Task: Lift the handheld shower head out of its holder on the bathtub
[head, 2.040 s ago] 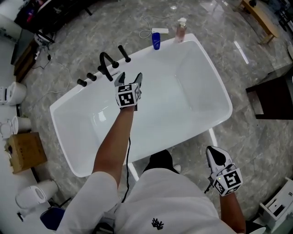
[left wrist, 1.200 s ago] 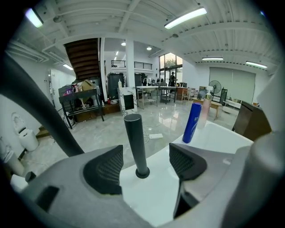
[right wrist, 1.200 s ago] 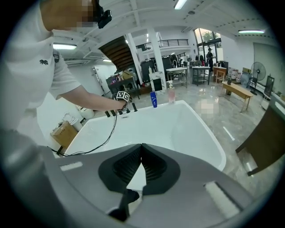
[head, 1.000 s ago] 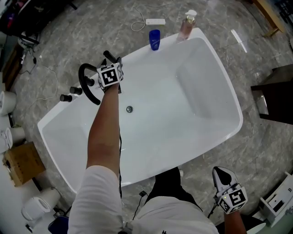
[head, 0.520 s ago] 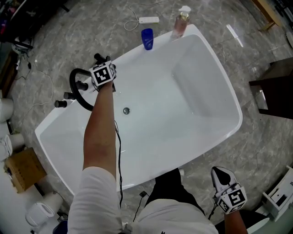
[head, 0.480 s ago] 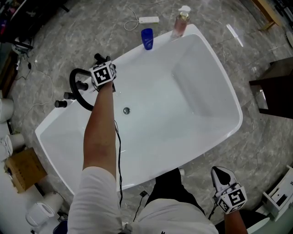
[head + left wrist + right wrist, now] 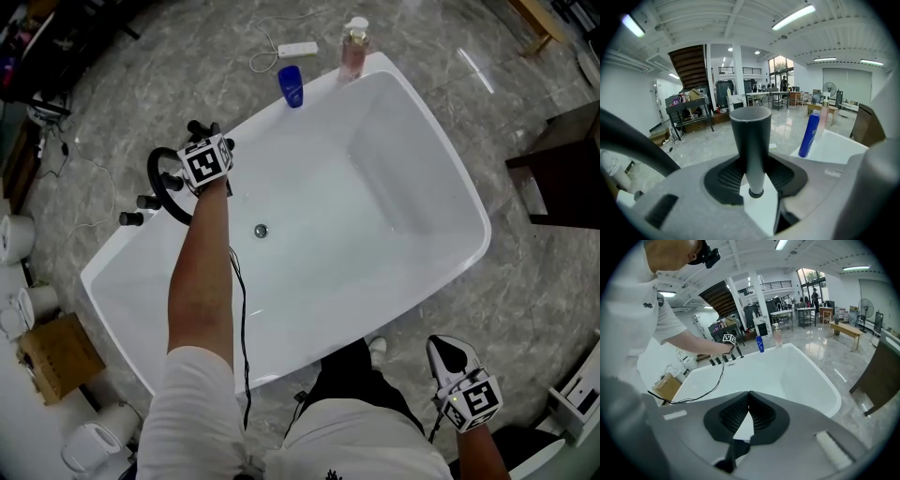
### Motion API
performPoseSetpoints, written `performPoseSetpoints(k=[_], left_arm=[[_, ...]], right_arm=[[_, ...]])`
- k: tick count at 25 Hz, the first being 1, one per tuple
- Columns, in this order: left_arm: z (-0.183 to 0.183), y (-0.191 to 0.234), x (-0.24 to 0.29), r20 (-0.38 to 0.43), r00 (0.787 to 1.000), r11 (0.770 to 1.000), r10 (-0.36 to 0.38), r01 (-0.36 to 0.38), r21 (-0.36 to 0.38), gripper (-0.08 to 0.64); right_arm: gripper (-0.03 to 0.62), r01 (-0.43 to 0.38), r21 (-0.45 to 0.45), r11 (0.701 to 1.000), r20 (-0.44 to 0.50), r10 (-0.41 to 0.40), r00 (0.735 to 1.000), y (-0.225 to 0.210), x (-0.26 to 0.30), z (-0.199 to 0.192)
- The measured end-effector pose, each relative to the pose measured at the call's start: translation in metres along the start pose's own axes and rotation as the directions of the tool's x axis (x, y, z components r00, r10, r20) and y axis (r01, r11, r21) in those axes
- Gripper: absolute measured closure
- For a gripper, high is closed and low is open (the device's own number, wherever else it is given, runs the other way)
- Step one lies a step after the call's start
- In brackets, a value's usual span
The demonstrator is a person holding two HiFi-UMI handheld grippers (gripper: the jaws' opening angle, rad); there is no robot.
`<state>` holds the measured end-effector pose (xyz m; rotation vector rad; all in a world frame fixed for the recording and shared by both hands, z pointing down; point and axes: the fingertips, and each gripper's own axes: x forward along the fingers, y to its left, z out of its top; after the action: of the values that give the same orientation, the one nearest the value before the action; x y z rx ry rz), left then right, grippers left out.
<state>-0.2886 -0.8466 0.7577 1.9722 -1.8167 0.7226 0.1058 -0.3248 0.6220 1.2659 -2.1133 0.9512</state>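
The black handheld shower head [image 7: 751, 140] stands upright between my left gripper's [image 7: 754, 187] pads, and the jaws have just been closing on its round handle. From above, my left gripper [image 7: 201, 139] is at the black fittings on the bathtub's [image 7: 450, 187] far left rim, beside the curved spout [image 7: 159, 187]. The holder under the handle is hidden. My right gripper [image 7: 448, 354] hangs low at the near right, outside the tub, and its pads [image 7: 761, 413] meet with nothing between them.
Two black knobs [image 7: 133, 216] sit left of the spout. A blue bottle [image 7: 291, 86] and a pink pump bottle [image 7: 353, 47] stand on the tub's far rim. A white power strip [image 7: 295, 49] lies on the floor behind. A cardboard box [image 7: 56, 354] is at the left.
My left gripper went from above the tub's inside to the black fittings on the rim and closed there on the shower head handle. The right gripper has stayed put.
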Motion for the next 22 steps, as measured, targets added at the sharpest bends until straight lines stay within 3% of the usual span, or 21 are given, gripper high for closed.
performPoseSetpoints(k=[4, 22], left_arm=[[0.021, -0.005, -0.027, 0.022, 1.000, 1.000, 0.011, -0.012, 0.012, 0.420], [0.083, -0.035, -0.166, 0.125, 0.992, 0.998, -0.032, 0.025, 0.054, 0.420]], right_arm=[[0.578, -0.023, 0.038, 0.999, 0.036, 0.021, 0.999, 0.009, -0.014, -0.001], [0.578, -0.051, -0.024, 0.998, 0.159, 0.054, 0.986, 0.032, -0.087, -0.017]])
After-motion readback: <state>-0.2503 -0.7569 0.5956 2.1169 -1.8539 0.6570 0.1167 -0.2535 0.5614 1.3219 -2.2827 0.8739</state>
